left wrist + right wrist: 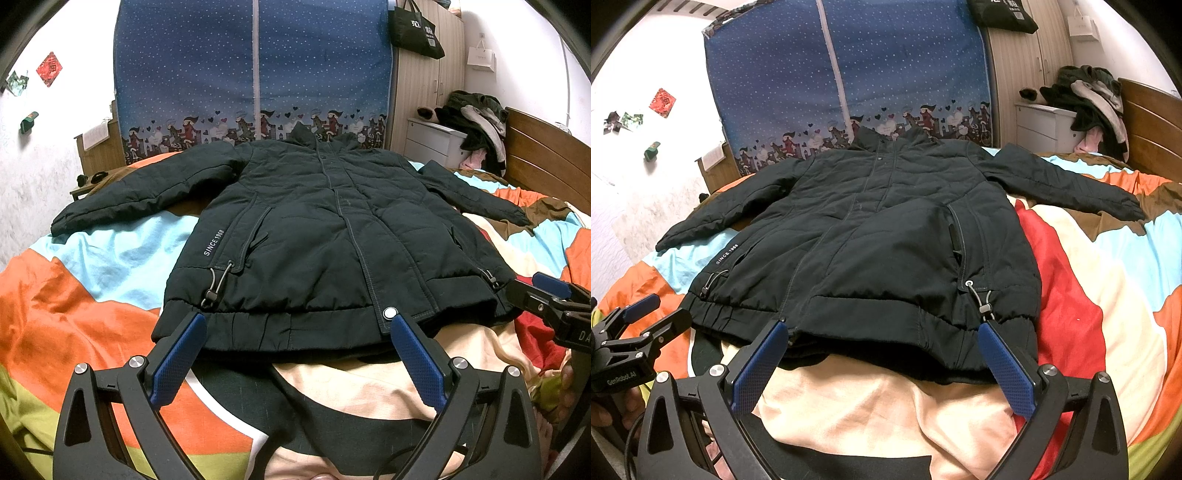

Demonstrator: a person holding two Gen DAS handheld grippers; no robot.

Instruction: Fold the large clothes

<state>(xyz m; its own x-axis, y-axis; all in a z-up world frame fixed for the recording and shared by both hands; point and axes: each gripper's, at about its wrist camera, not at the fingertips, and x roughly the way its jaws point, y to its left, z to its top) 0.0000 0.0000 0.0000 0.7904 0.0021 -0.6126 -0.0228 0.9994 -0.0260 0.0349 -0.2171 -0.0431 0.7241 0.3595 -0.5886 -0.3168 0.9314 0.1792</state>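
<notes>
Jacket [325, 236], dark and padded, lies flat and front-up on the patchwork bedspread [74, 295], both sleeves spread out, collar toward the blue dotted wardrobe cover [255, 66]. Left gripper [295, 321] hovers at the jacket's hem, jaws spread wide, holding nothing. Right gripper [882, 328] hangs at the same hem nearer the drawcord toggle [984, 306], equally agape.

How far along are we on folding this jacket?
Done: the dark jacket lies flat and zipped on the bedspread, sleeves spread. In hand: nothing; left gripper and right gripper are open at the hem. Left: every fold, starting with the sleeves.
</notes>
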